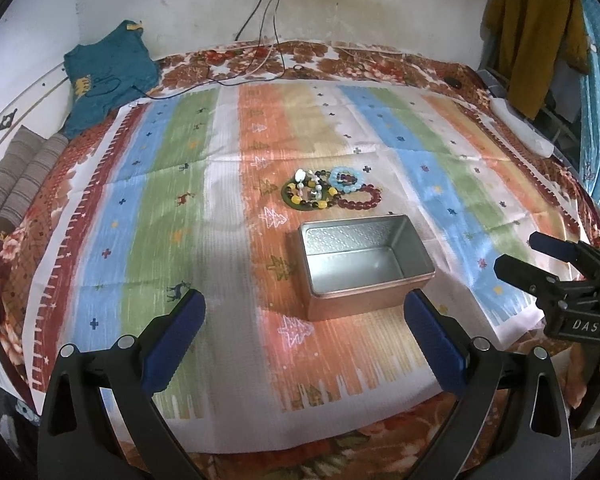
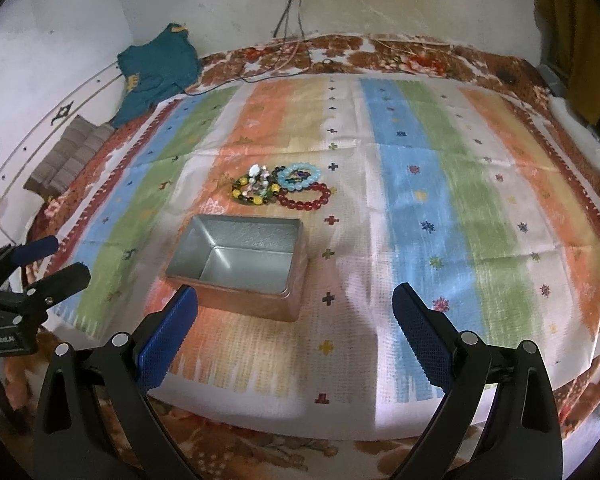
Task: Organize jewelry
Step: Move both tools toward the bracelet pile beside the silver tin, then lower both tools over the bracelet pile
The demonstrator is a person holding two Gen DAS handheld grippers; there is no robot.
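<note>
Bead bracelets lie in a small heap near the middle of the striped cloth (image 1: 180,184), which covers a floral bedspread (image 1: 32,216). The red bracelet (image 1: 361,197) is a ring of dark, glossy round beads at the heap's right side. The pale blue bracelet (image 1: 345,178) touches it and overlaps the mixed bracelets (image 1: 307,192), a tangle of yellow, black, white and greenish beads. How many strands make up that tangle I cannot tell; they overlap, and a dark green disc or ring seems to lie under them.

The metal tin (image 1: 363,270) stands open and empty just on the near side of the heap, apart from it. It is rectangular, silver inside with a textured wall, and copper-toned outside.

My left gripper (image 1: 303,308) hovers above the near edge of the cloth, its blue-padded fingers (image 1: 176,336) spread wide with nothing between them; the tin's near wall sits in the gap. My right gripper (image 2: 296,300) hovers likewise, spread wide and holding nothing, with the tin's near right corner between its fingers (image 2: 419,340). Each gripper shows only partly at the edge of the other's view. Both point toward the far wall (image 1: 180,0). The bodies of both grippers are cut off by the lower frame edges, and my hands are not visible.

A teal garment (image 1: 108,72) lies at the far left corner of the bed.
</note>
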